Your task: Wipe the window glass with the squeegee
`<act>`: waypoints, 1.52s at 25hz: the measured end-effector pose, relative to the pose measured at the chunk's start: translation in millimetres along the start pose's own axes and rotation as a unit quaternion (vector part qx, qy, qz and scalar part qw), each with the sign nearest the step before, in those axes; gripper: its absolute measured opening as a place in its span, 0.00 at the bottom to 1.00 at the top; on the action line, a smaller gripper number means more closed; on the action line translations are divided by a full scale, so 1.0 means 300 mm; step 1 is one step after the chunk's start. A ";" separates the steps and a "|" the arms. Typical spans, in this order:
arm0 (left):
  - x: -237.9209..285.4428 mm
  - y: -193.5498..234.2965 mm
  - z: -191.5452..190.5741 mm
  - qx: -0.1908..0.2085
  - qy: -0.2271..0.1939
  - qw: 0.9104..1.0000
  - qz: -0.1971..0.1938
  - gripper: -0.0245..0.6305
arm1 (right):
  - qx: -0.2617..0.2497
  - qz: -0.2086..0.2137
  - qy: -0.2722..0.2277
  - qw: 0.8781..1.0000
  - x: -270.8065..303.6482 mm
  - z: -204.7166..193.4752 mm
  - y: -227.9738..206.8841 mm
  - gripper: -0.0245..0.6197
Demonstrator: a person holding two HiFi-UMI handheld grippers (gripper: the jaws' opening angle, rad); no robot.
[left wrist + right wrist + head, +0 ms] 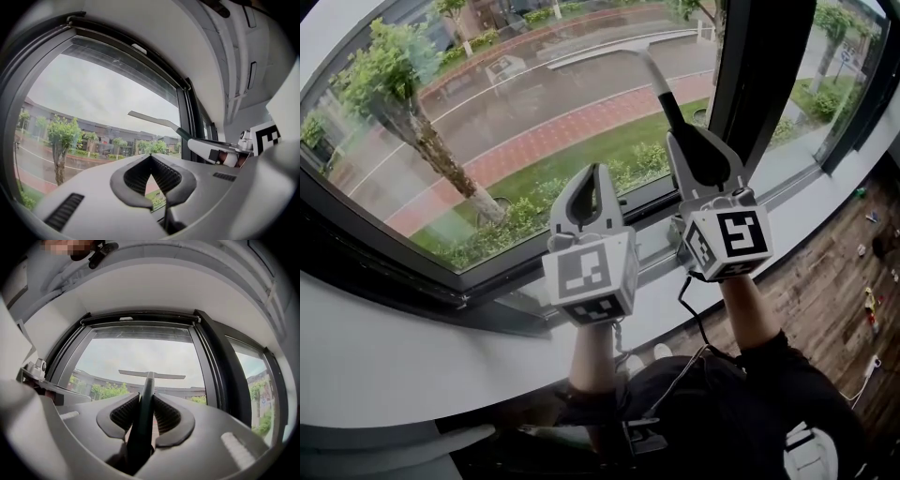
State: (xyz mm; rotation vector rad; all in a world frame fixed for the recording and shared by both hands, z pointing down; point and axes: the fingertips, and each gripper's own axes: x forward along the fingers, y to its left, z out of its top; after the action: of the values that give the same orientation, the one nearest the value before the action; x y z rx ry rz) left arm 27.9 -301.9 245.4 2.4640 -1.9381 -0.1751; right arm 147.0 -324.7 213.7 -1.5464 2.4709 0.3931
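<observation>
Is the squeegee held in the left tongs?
No, the squeegee is clamped by its handle in the right tongs, while the left tongs are shut on nothing.

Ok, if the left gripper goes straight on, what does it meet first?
Probably the window glass, low in the pane; nothing shows between it and the left gripper, though depth is unclear.

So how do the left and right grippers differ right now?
The right gripper clamps the squeegee handle; the left gripper is shut on nothing. The right reaches further toward the window glass than the left. Both point at the pane.
</observation>
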 end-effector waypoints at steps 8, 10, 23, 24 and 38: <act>-0.021 -0.036 -0.109 -0.002 0.028 1.000 -0.012 0.04 | 0.014 0.000 0.023 1.000 -0.041 -0.083 0.012 0.19; -0.020 -0.045 -0.134 -0.002 0.033 0.999 -0.015 0.04 | 0.016 0.002 0.028 0.999 -0.047 -0.098 0.010 0.19; -0.052 -0.074 -0.299 -0.022 0.079 0.996 -0.028 0.04 | 0.016 0.012 0.100 0.995 -0.138 -0.298 0.035 0.19; -0.055 -0.073 -0.311 -0.022 0.082 0.996 -0.027 0.04 | 0.016 0.013 0.105 0.994 -0.145 -0.315 0.039 0.19; -0.089 -0.039 -0.429 -0.051 0.132 0.990 0.005 0.04 | 0.020 0.019 0.154 0.988 -0.200 -0.465 0.067 0.19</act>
State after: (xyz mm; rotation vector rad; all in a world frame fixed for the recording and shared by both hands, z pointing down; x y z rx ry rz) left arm 44.6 -282.0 374.9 2.2779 -1.7859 0.0489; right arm 150.9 -311.1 366.2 -1.6546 2.7191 0.1162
